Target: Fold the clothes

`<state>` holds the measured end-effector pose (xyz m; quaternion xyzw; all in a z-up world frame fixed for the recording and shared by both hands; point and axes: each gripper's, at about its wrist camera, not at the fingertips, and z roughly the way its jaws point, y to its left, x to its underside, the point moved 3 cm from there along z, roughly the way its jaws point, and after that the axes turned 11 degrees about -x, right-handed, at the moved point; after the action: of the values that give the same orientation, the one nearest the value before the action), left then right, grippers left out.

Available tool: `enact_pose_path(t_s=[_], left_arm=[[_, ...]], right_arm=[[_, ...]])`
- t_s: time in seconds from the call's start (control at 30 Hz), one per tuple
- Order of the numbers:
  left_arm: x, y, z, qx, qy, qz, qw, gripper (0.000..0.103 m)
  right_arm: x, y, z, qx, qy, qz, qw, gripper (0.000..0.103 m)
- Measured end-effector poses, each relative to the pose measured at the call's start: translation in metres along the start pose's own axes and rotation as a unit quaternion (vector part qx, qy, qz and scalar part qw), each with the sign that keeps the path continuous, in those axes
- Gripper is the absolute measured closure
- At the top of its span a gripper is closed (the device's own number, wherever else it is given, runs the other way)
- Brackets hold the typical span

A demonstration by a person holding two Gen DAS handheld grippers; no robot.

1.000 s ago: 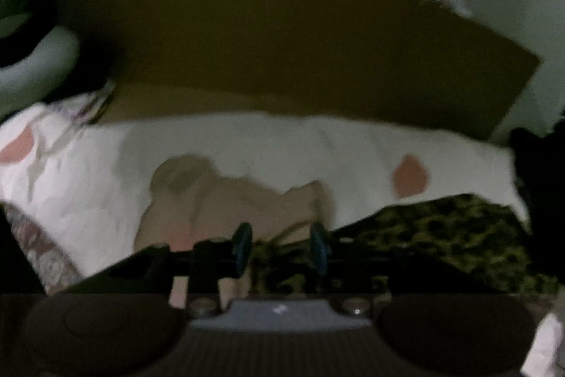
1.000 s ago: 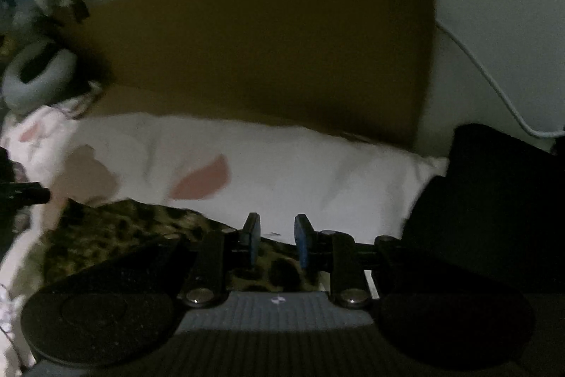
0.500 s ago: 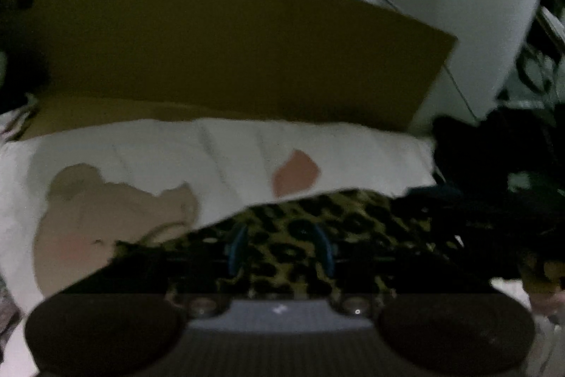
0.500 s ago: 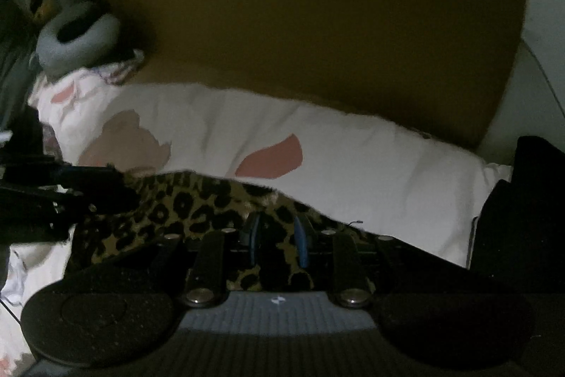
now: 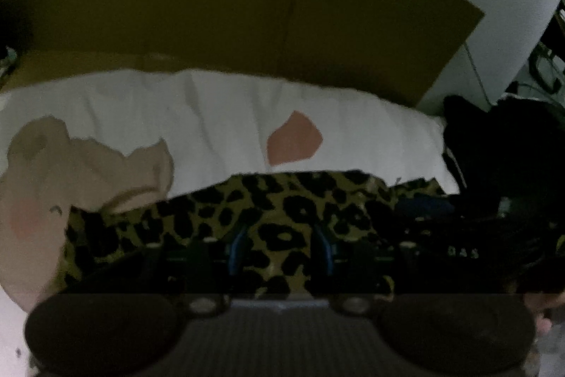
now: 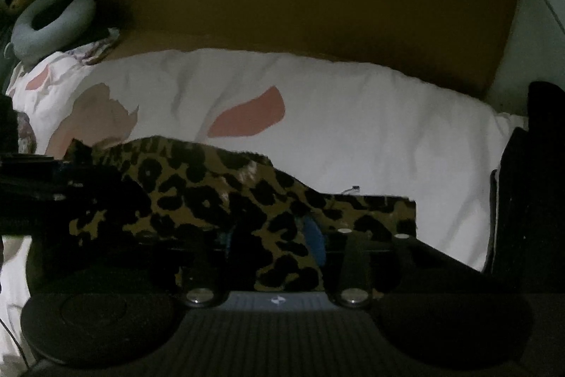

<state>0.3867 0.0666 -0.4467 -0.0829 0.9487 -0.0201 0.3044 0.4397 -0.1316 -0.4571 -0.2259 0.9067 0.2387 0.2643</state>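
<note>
While the leopard-print garment (image 5: pixel 282 211) lies across the white bedsheet (image 5: pixel 219 115), my left gripper (image 5: pixel 280 248) has its jaws parted with the cloth between them; whether they pinch it I cannot tell. My right gripper (image 6: pixel 270 237) jaws have just been opening, cloth between them.

A leopard-print fabric garment (image 6: pixel 226 196), tan-yellow with black spots, lies stretched sideways across a white bedsheet with pink patches (image 6: pixel 353 136), rumpled, its near edge draped between both grippers' fingers.
</note>
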Motion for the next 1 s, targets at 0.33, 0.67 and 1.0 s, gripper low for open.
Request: enact_pose_path(t_s=[0.33, 0.67, 1.0], left_arm=[[-0.003, -0.005, 0.002, -0.022, -0.001, 0.014, 0.9997, 0.06], [0.02, -0.012, -0.048, -0.015, -0.029, -0.009, 0.9994, 0.068], [0.036, 0.004, -0.034, -0.056, -0.007, -0.015, 0.9983, 0.069]], right_arm=[[0.002, 0.006, -0.006, 0.014, -0.005, -0.003, 1.0, 0.054], [0.02, 0.035, -0.04, 0.021, -0.047, -0.018, 0.999, 0.058], [0.036, 0.03, -0.036, 0.041, -0.025, -0.024, 0.999, 0.058]])
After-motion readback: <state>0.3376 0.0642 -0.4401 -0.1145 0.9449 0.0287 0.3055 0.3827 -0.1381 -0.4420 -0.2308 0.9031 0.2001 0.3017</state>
